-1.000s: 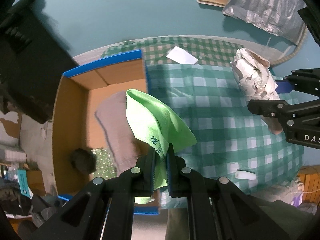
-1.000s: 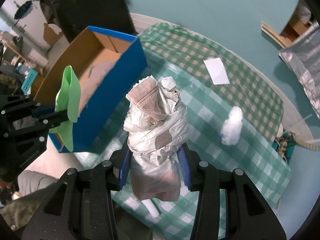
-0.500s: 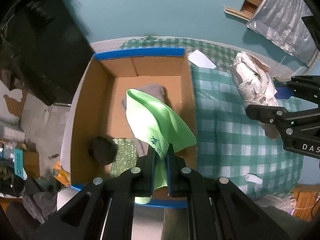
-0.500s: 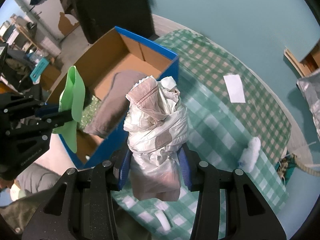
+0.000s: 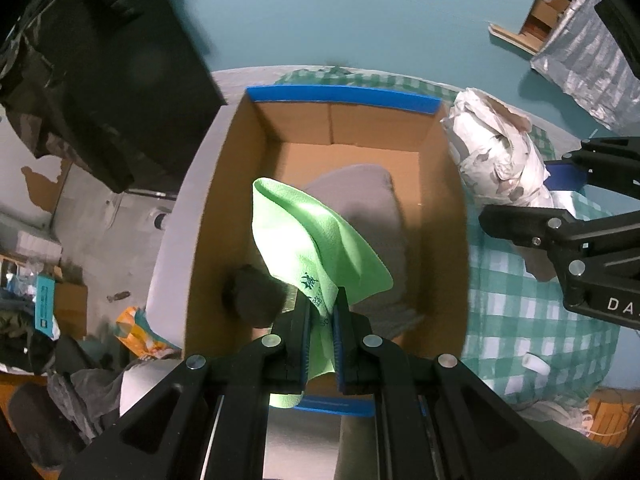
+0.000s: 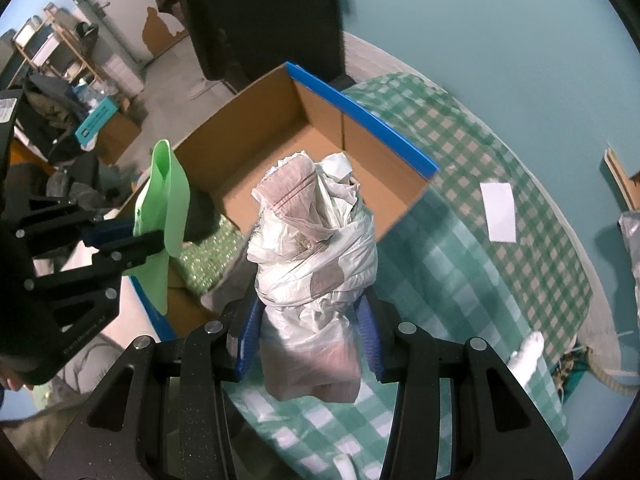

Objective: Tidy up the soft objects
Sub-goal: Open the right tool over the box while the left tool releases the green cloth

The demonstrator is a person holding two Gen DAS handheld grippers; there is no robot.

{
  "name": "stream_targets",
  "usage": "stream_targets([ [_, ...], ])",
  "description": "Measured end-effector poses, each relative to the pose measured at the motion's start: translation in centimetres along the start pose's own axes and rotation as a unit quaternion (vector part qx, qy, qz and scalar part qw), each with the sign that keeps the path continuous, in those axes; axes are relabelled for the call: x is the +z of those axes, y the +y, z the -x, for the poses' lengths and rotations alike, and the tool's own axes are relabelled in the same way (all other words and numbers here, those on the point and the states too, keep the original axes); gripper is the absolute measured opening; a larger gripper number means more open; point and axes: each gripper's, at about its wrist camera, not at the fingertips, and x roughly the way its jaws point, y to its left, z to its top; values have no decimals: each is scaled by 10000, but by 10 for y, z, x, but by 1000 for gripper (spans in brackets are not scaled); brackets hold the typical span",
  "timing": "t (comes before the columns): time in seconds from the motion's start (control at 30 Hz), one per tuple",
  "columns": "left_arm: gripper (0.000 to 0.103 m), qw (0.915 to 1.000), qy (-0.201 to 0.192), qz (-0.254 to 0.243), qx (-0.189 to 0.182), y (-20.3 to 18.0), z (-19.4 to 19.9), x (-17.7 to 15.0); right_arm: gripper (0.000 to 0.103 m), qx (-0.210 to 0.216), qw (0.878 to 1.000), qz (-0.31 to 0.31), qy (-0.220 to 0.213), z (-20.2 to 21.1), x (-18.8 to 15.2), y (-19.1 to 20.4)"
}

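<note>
- Two loads are hanging in my jaws at once: my left gripper (image 5: 321, 312) is clenching the lower edge of a green cloth (image 5: 316, 248), and my right gripper (image 6: 308, 344) is squeezing a bundle of crumpled plastic bags (image 6: 316, 252) around its waist.
- The cloth is standing up ahead of my left fingers, folded over, with its loose tail drooping below the jaws.
- Directly beneath and ahead of my left jaws, a cardboard box (image 5: 456, 216) with blue edges is lying open; a grey cloth (image 5: 368, 200), a dark rounded lump (image 5: 256, 292) and a patch of bubble wrap (image 6: 208, 252) are already sitting inside it.
- My right jaws are hovering over the box's near corner, partly above the green checked tablecloth (image 6: 480, 240), with my left gripper off to their left.
- Further out to the right of my right jaws, a white paper slip (image 6: 498, 212) and a white fluffy wad (image 6: 528, 352) are resting on the tablecloth, not yet boxed.
- I am judging this as the drop step for both loads.
- Risks I am weighing: the cloth's tail may snag on the near box wall, since it is dangling close to it; the bundle may land on the rim and tumble onto the tablecloth, since my right jaws are not fully over the opening; the slick plastic may also unravel on release.
</note>
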Motion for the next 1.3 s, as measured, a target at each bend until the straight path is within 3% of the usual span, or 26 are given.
stream_targets([
  [0.5,10,9984,406,249,304,49,-48,-2,43,59,9986,190,492,-55,30,23],
  [0.57,19,9981,450,294,315,53,-53,-2,44,122,9984,176,529,-61,30,24],
  [0.63,46,9975,481,396,335,56,-57,-2,47,191,9981,173,568,-65,30,26],
  [0.67,48,9973,506,428,324,57,-58,-2,49,174,9981,173,570,-66,29,28],
  [0.73,51,9974,447,501,268,57,-56,-1,64,152,9983,210,527,-65,29,30],
  [0.8,58,9979,330,493,255,56,-50,-2,73,78,9989,217,412,-61,27,30],
  [1.3,61,9991,58,130,387,27,-23,-7,73,96,10000,19,14,-19,1,7],
])
